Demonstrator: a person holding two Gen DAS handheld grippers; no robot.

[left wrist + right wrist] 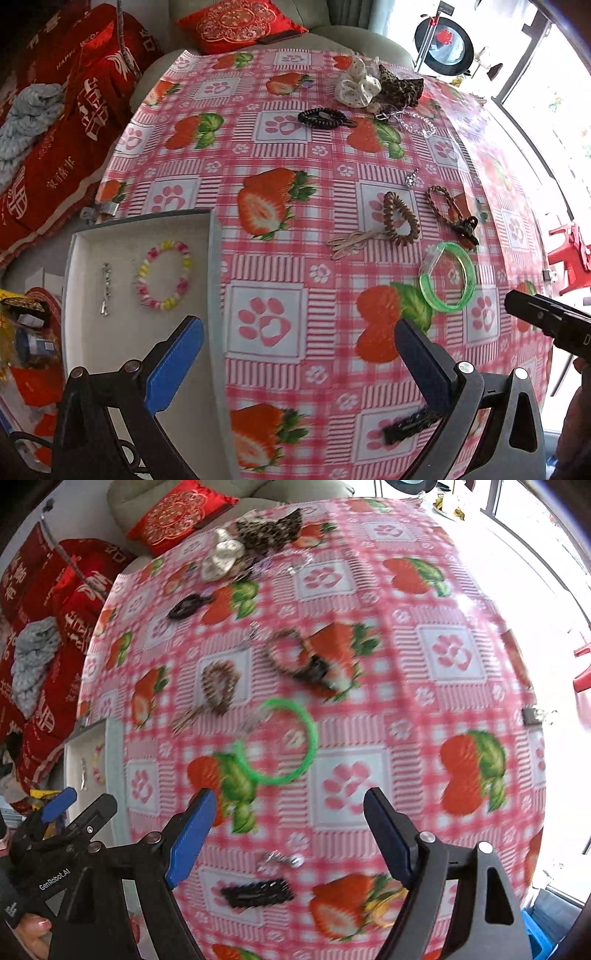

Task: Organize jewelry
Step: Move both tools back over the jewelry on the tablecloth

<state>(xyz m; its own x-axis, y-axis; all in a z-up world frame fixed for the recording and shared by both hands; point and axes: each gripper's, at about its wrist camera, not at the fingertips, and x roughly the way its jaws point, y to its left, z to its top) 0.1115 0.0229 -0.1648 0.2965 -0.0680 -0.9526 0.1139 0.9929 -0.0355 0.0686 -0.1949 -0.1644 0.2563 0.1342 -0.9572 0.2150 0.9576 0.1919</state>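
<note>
1. The left wrist view is taken from above the near left part of the desk point(280, 229), looking forward and down between its blue fingers point(173, 363), close to the white tray point(72, 295).
2. The right wrist view is taken further right, facing the same way, and is blurred.
3. The green bangle point(447, 277) point(280, 742), the tray point(72, 755) and the red cushion point(240, 24) point(181, 513) are shared by both views.

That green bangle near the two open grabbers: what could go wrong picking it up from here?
The green bangle lies flat on the glossy tablecloth, so fingers may slide off it or push it away. A clear piece sits against its rim and might get dragged along. The tray sits at the table's edge, so a careless drop could miss it.
</note>
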